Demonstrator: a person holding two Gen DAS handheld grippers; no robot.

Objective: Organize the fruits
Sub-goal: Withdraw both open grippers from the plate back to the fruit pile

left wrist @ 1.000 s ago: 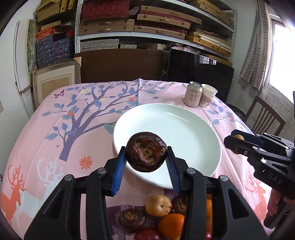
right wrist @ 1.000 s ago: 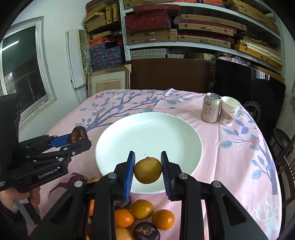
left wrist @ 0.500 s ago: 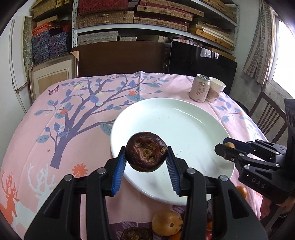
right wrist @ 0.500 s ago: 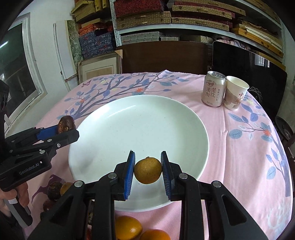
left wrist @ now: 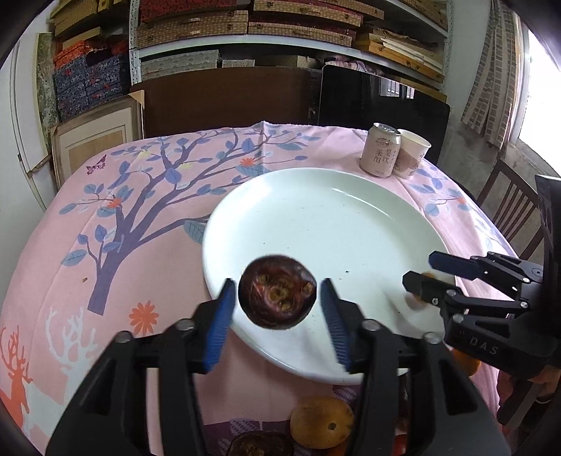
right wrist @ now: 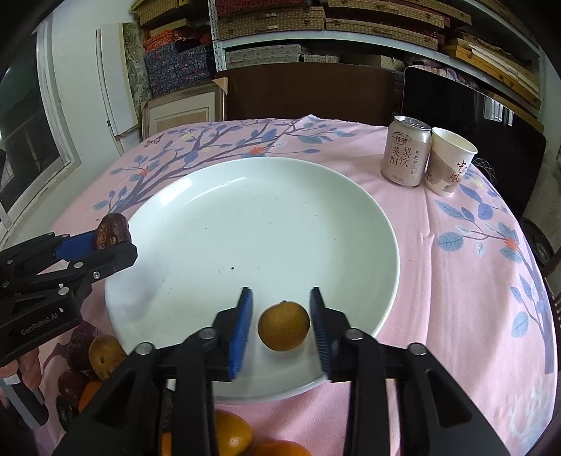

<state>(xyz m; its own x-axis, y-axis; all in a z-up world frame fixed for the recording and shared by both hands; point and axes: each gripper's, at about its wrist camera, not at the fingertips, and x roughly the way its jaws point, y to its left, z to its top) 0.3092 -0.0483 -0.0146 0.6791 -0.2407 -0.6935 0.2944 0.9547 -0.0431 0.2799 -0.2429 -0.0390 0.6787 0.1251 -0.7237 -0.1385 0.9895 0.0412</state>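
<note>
Both tools have opened since half a second ago: the left tool (left wrist: 277, 315) has let go of the dark wrinkled round fruit (left wrist: 277, 292), and the right tool (right wrist: 280, 326) of the small yellow-brown round fruit (right wrist: 284, 326), over the wide white plate (right wrist: 263, 224).

Ahead of me a metal shelving unit (left wrist: 245, 49) fills the back wall, stacked with flat woven boxes (right wrist: 266, 24) and patterned blue ones (left wrist: 91, 80). Below it I see a dark wooden board (left wrist: 224, 98) standing upright behind the table, with a black panel (right wrist: 470, 115) just beside it. A framed picture (left wrist: 94, 143) leans against the white wall (left wrist: 14, 147) on my left. I can make out a window (right wrist: 24, 140) on that side and another bright one behind a checked curtain (left wrist: 498, 70) to the right. A wooden chair (left wrist: 512, 210) stands near the table's right edge. The pink tablecloth (left wrist: 115, 217) carries a printed tree and deer.
</note>
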